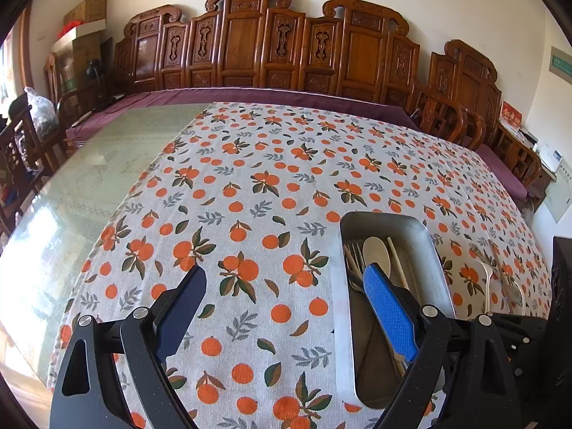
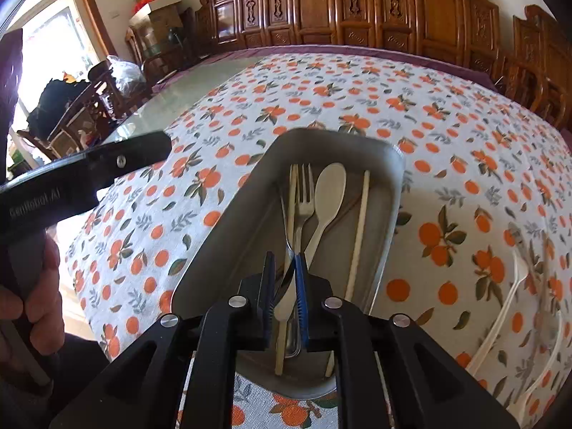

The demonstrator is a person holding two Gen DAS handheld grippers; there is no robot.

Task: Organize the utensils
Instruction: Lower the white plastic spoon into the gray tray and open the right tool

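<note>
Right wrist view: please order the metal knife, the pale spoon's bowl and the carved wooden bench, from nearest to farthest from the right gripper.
1. Metal knife: between the right gripper's fingers.
2. Pale spoon's bowl: ahead, inside the metal tray.
3. Carved wooden bench: beyond the table, against the wall.

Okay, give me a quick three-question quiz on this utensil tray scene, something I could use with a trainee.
1. True or false: the left claw is shut.
2. Multiple choice: the cream spoon lies A) in the metal tray, B) on the bare cloth, C) in the left claw.
3. Short answer: which claw grips a silver utensil?

Key: 1 false, it is open over the tablecloth. 2 A. 3 the right claw.
</note>
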